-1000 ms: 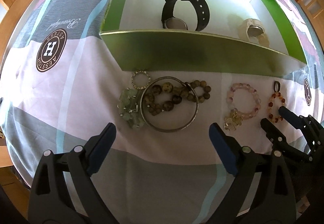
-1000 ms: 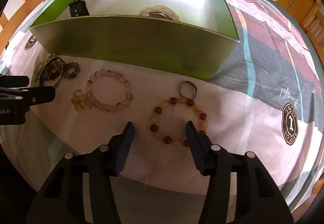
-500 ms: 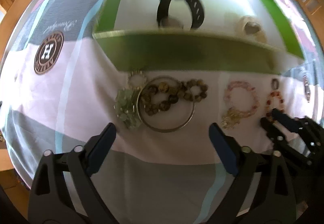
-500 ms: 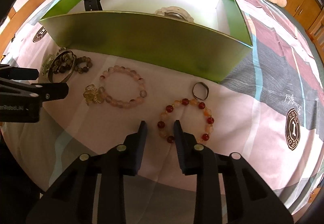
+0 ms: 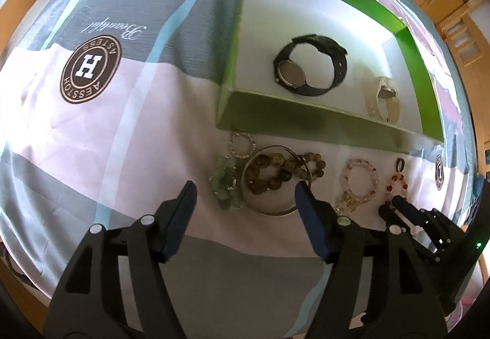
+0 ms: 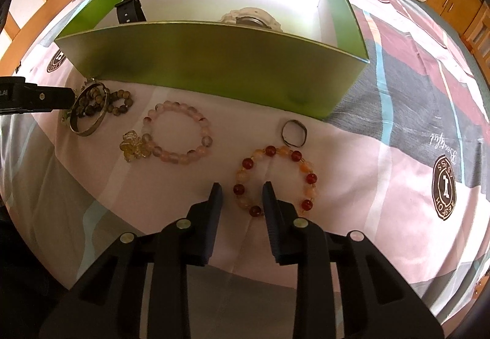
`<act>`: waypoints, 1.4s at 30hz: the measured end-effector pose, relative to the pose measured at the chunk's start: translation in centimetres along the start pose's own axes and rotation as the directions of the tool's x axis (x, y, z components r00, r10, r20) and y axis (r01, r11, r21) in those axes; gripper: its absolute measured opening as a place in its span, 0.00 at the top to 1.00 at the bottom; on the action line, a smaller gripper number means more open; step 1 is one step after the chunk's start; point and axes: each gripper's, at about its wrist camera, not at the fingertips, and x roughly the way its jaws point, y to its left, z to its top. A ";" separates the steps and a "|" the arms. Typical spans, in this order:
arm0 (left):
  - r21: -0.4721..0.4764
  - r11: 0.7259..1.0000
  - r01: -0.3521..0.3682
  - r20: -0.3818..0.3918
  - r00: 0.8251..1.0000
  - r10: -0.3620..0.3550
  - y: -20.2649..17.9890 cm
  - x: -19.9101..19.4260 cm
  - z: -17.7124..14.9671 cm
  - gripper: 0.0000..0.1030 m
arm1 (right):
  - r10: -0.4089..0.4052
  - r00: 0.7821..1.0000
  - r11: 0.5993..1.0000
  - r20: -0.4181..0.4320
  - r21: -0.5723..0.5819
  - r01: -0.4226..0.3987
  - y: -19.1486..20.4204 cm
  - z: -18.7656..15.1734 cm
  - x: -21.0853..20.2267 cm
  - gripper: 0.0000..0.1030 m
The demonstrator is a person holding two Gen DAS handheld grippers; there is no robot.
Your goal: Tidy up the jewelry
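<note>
Two grippers: left gripper (image 5: 243, 195) spread wide over the bangle pile (image 5: 269, 176); right gripper (image 6: 240, 193) half-parted, straddling the red-bead bracelet's (image 6: 275, 179) near edge on the bed.
Tip: pinch one bead strand, lift into green box (image 6: 214, 63).

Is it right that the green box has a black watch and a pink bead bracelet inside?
Not quite. The green cardboard box holds the black strap watch and a white watch. The left wrist view shows the pink bead bracelet outside on the bedsheet.

The left claw (image 5: 245, 195) gapes wide just before the metal bangle (image 5: 272, 179) (brown beads inside it); beyond the bangle, the green box (image 5: 321, 124) holds a black watch (image 5: 309, 65).
</note>
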 end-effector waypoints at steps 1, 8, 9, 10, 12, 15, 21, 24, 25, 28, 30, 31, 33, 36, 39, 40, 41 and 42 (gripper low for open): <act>0.012 1.000 -0.003 -0.005 1.000 0.003 -0.3 0.2 -0.1 0.39 | 0.001 1.000 1.000 0.000 0.000 -0.001 0.0 -0.2 0.0 0.71; -0.029 0.999 0.015 -0.003 1.000 -0.015 1.0 -0.1 0.2 0.50 | 0.003 1.000 1.000 -0.001 0.003 -0.003 -0.5 -0.1 0.2 0.71; -0.039 0.999 0.014 -0.003 1.000 -0.014 1.3 -0.1 0.3 0.51 | 0.004 1.000 1.000 0.000 0.004 -0.004 -0.5 -0.1 0.2 0.71; -0.044 0.999 0.014 -0.004 1.000 -0.014 1.6 -0.1 0.4 0.52 | 0.003 1.000 1.000 -0.001 0.004 -0.003 -0.5 -0.1 0.2 0.71; -0.046 0.999 0.014 -0.007 1.000 -0.014 1.7 0.0 0.4 0.57 | 0.002 1.000 1.000 -0.001 0.003 -0.002 -0.6 -0.2 0.2 0.71; -0.045 0.999 0.018 -0.007 1.000 -0.018 1.7 0.0 0.4 0.61 | 0.003 1.000 1.000 -0.001 0.004 -0.003 -0.7 -0.2 0.2 0.71; -0.064 0.998 0.003 -0.017 1.000 -0.004 2.7 0.1 0.6 0.61 | 0.014 0.999 0.999 0.041 0.034 -0.015 -1.4 0.0 -0.7 0.71; -0.070 0.997 -0.020 -0.035 0.999 0.018 3.0 0.8 0.6 0.63 | 0.039 0.996 0.998 0.085 0.042 -0.042 -1.5 0.3 -1.7 0.71; -0.074 0.997 -0.024 -0.040 0.999 0.021 3.1 1.0 0.6 0.65 | 0.044 0.994 0.998 0.097 0.034 -0.047 -1.3 0.4 -1.9 0.71; -0.083 0.996 -0.021 -0.036 0.999 0.018 3.5 1.0 0.6 0.68 | 0.042 0.994 0.999 0.099 0.005 -0.043 -0.7 0.4 -1.9 0.71; -0.093 0.996 -0.014 -0.033 0.999 0.011 3.7 0.9 0.6 0.68 | 0.038 0.995 0.999 0.090 -0.003 -0.038 -0.4 0.3 -1.6 0.71; -0.099 0.995 -0.011 -0.031 0.999 0.008 3.9 0.8 0.6 0.68 | 0.037 0.996 0.999 0.084 -0.002 -0.037 -0.4 0.3 -1.5 0.71; -0.105 0.994 -0.013 -0.025 1.000 0.011 4.3 0.5 0.6 0.68 | 0.036 0.996 0.999 0.081 0.005 -0.036 -0.6 0.3 -1.4 0.71; -0.115 0.993 -0.019 -0.029 0.999 0.016 4.8 0.5 0.6 0.68 | 0.034 0.996 0.999 0.079 0.017 -0.035 -0.9 0.4 -1.2 0.71; -0.111 0.993 -0.041 -0.030 0.999 0.038 4.8 0.5 0.6 0.67 | 0.034 0.997 0.999 0.076 0.017 -0.035 -0.8 0.5 -1.0 0.71; -0.109 0.993 -0.051 -0.026 0.998 0.049 4.8 0.5 0.6 0.66 | 0.035 0.996 0.999 0.081 0.016 -0.037 -0.8 0.5 -1.1 0.71; -0.104 0.993 -0.064 -0.020 0.998 0.062 4.7 0.5 0.7 0.66 | 0.042 0.995 0.999 0.094 0.013 -0.043 -0.7 0.5 -1.3 0.71; -0.096 0.993 -0.074 -0.013 0.997 0.073 4.6 0.3 0.6 0.67 | 0.046 0.993 0.999 0.106 0.008 -0.047 -0.7 0.5 -1.5 0.71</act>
